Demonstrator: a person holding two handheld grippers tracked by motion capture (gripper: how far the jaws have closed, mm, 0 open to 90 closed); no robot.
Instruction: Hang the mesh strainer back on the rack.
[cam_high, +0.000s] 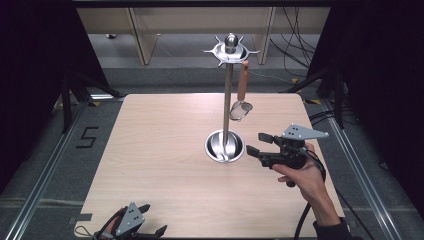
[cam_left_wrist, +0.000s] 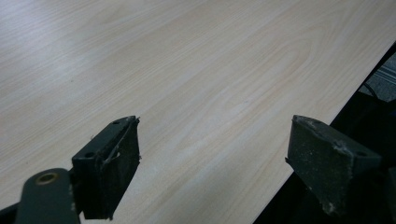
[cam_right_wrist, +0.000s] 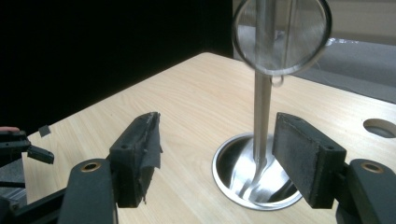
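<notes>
A: Right gripper view: right gripper (cam_right_wrist: 217, 158) jaws wide, empty, facing the stand (cam_right_wrist: 261, 112). Left gripper (cam_left_wrist: 212, 163) also spread over bare tabletop (cam_left_wrist: 187, 70).

B: Strainer (cam_high: 241, 107)?

A: Hanging from the stand's top hook, long axis vertical, wooden handle (cam_high: 243, 80) up, mesh down. Probably light, stiff; mesh dents, so grab the handle.

The right hand (cam_high: 300, 172) reaches in from the lower right, forearm angled up and inward, holding the right gripper (cam_high: 255, 143) with its 2 jaws spread apart, pointing left. The left hand (cam_high: 111, 226) sits low at the near edge, its left gripper (cam_high: 152, 220) also spread wide, empty
</notes>
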